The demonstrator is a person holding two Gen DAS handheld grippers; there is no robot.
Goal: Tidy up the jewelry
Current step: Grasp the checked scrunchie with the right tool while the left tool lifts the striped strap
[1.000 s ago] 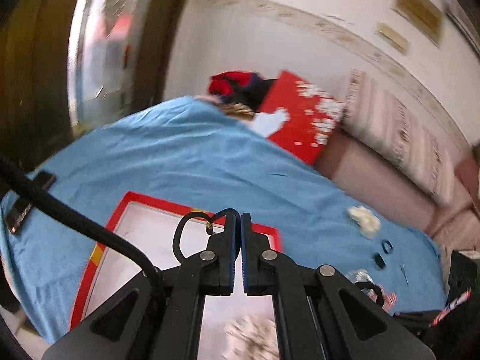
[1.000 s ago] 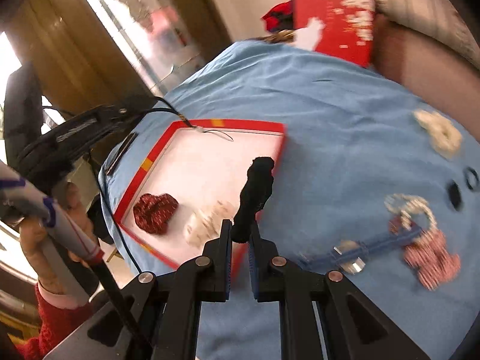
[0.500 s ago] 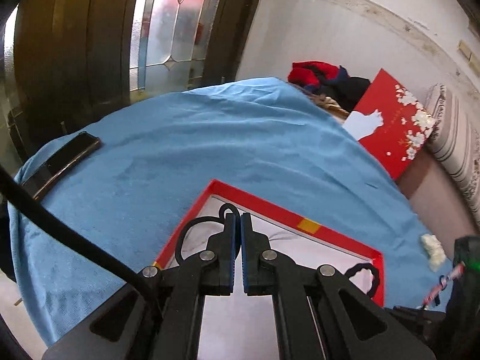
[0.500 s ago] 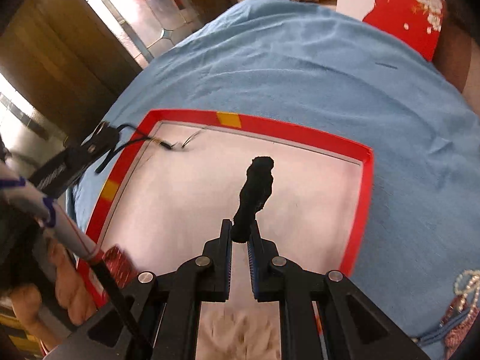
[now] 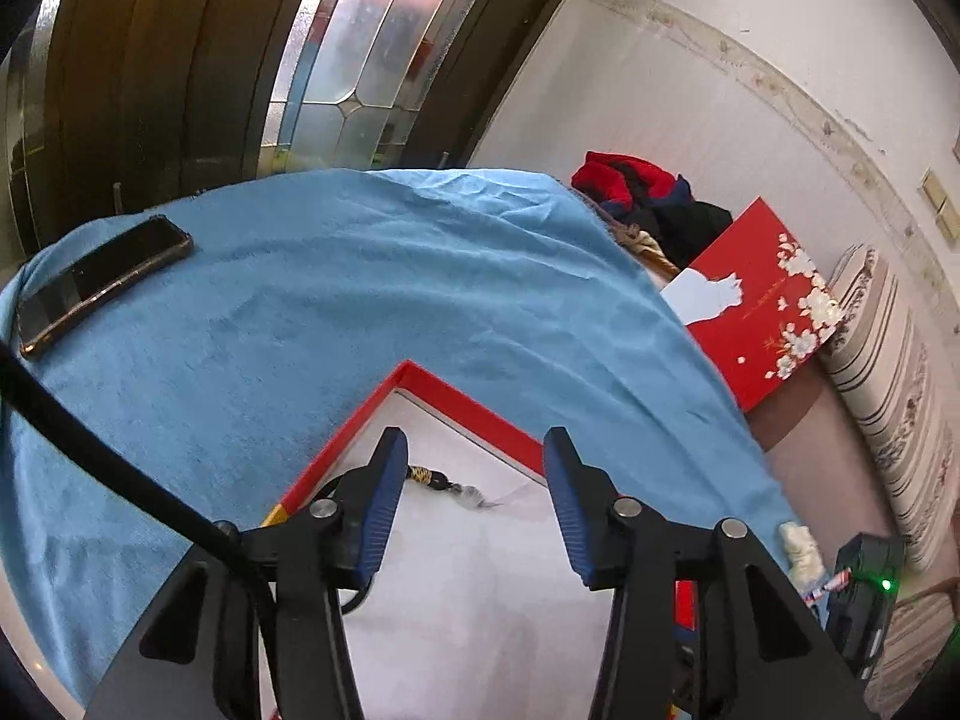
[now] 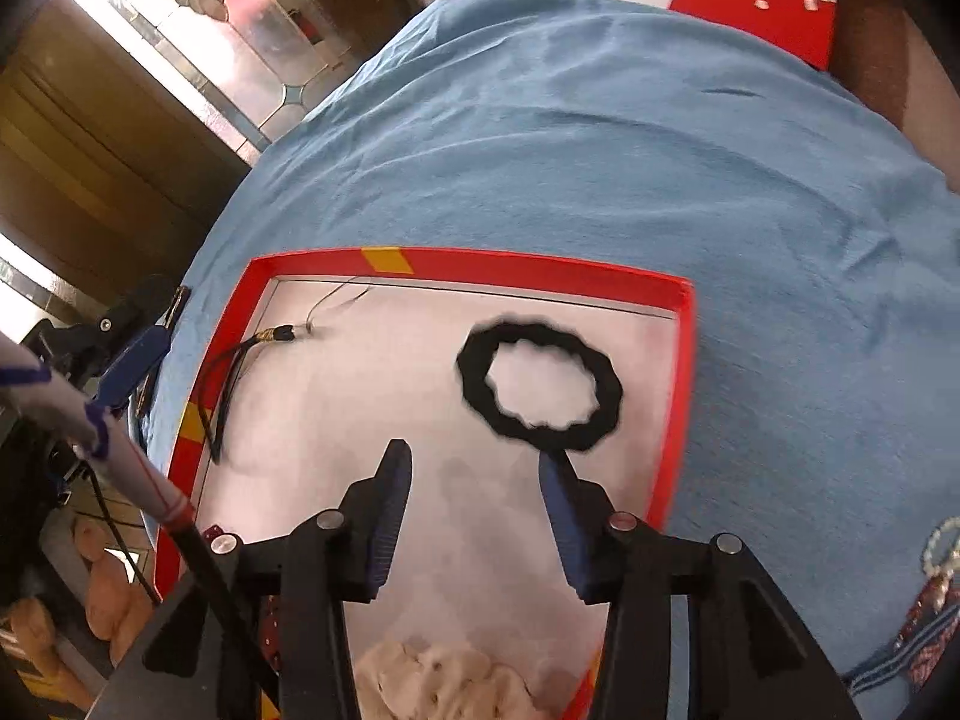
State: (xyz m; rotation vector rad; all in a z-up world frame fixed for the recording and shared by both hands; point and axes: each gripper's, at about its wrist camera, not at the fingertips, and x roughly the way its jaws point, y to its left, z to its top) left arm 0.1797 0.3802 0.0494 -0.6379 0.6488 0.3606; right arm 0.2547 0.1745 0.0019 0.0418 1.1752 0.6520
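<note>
Both grippers hang over the red-rimmed tray (image 6: 678, 396) on the blue cloth (image 5: 372, 300) that covers the surface. The right gripper (image 6: 474, 480) has its jaws opening, nothing pressed between them; the black scrunchie (image 6: 540, 387) lies flat on the tray's white floor just beyond the tips, its near edge at the right-hand tip. The left gripper (image 5: 474, 468) is opening too, jaws released, and the black cord necklace (image 5: 429, 476) with its gold-wrapped clasp lies on the tray floor between and just ahead of them, close to the left-hand finger. A phone (image 5: 102, 282) rests farther off on the cloth.
</note>
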